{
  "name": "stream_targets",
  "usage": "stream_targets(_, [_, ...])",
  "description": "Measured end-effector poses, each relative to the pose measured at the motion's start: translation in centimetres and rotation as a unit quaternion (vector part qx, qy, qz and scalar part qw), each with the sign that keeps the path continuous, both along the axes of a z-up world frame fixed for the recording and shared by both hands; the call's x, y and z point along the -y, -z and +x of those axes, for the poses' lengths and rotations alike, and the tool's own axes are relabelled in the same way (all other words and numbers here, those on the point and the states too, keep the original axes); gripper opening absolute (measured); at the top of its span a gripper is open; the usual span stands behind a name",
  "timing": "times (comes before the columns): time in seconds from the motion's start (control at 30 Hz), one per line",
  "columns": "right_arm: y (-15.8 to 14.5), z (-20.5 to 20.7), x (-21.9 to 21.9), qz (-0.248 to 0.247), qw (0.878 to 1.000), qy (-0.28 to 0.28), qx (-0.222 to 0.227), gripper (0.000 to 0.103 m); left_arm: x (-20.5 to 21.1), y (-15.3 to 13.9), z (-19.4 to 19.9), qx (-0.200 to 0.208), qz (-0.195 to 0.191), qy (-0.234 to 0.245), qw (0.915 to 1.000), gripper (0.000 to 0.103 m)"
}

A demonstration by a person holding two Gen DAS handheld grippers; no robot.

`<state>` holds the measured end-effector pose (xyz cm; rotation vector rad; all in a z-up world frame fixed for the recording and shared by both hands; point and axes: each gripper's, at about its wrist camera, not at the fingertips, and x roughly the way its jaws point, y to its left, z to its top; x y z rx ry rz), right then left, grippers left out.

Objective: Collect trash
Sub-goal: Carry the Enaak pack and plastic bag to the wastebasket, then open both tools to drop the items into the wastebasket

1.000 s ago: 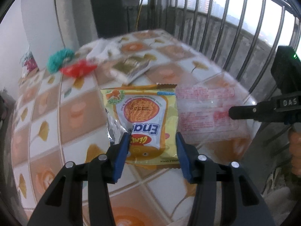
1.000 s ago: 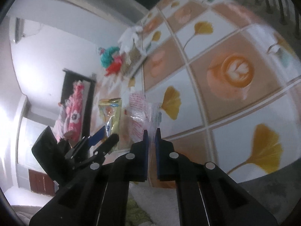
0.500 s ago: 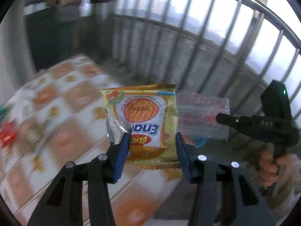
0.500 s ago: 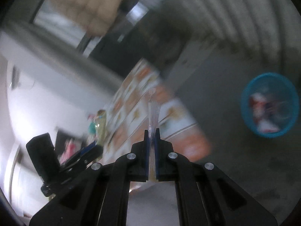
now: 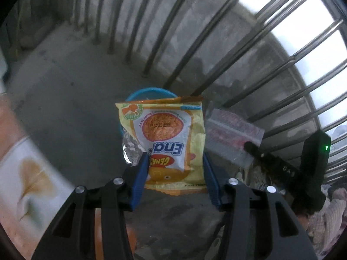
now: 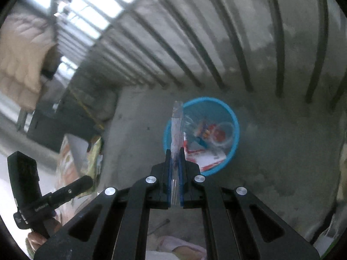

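Observation:
My left gripper [image 5: 174,162] is shut on a yellow noodle snack packet [image 5: 167,138], held upright above the floor. Behind the packet the rim of a blue bin [image 5: 149,91] shows. My right gripper [image 6: 175,156] is shut on a thin clear plastic wrapper [image 6: 176,127], seen edge-on. It hangs over the near rim of the blue bin [image 6: 235,127], which holds several wrappers. In the left wrist view that same wrapper [image 5: 232,130] with red print hangs from the right gripper [image 5: 249,146] beside the packet. The left gripper [image 6: 86,181] appears at lower left of the right wrist view.
A metal railing [image 5: 195,49] runs behind the bin on a grey concrete floor [image 6: 282,151]. The patterned tablecloth's edge [image 5: 26,173] is at the left. Beige bedding [image 6: 19,49] hangs at upper left. A hand [image 6: 36,236] grips the left tool.
Both grippers swung away from the patterned table toward the railing, carrying the packet and the clear wrapper. The blue bin has come into view below them. Both grips are unchanged.

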<state>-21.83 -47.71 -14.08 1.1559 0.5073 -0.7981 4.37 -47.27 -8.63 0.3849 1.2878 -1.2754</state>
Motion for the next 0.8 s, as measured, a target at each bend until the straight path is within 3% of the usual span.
stream_targets(0.27, [5.7,1.1,3.5,0.07,0.996,0.047,0.028,0.007,7.2,5.0,-1.1,0.014,0.047,0.027,0.9984,0.049])
stream_targets(0.33, [7.0,1.5,4.6,0.087,0.994,0.059,0.037,0.011,8.1,5.7,-1.2,0.026,0.048,0.026,0.9982,0.06])
stream_targets(0.4, [8.0,1.7,4.9,0.099,0.992,0.07,0.037,0.015,9.2,6.5,-1.1,0.032,0.048,0.02,0.9981,0.078])
stream_targets(0.5, [11.0,2.4,5.9,0.136,0.986,0.089,0.044,0.027,9.7,7.3,-1.0,0.037,0.052,0.014,0.9979,0.08])
stream_targets(0.6, [12.4,2.6,6.1,0.153,0.983,0.095,0.031,0.045,9.5,7.2,-0.5,0.027,0.052,0.007,0.9983,0.081])
stream_targets(0.63, [12.8,2.8,6.1,0.156,0.983,0.095,0.023,0.055,9.4,6.9,-0.4,0.023,0.047,0.006,0.9986,0.081])
stream_targets(0.8, [14.0,3.2,6.4,0.163,0.982,0.093,-0.018,0.067,8.1,5.1,0.6,0.016,0.022,-0.012,0.9996,0.081])
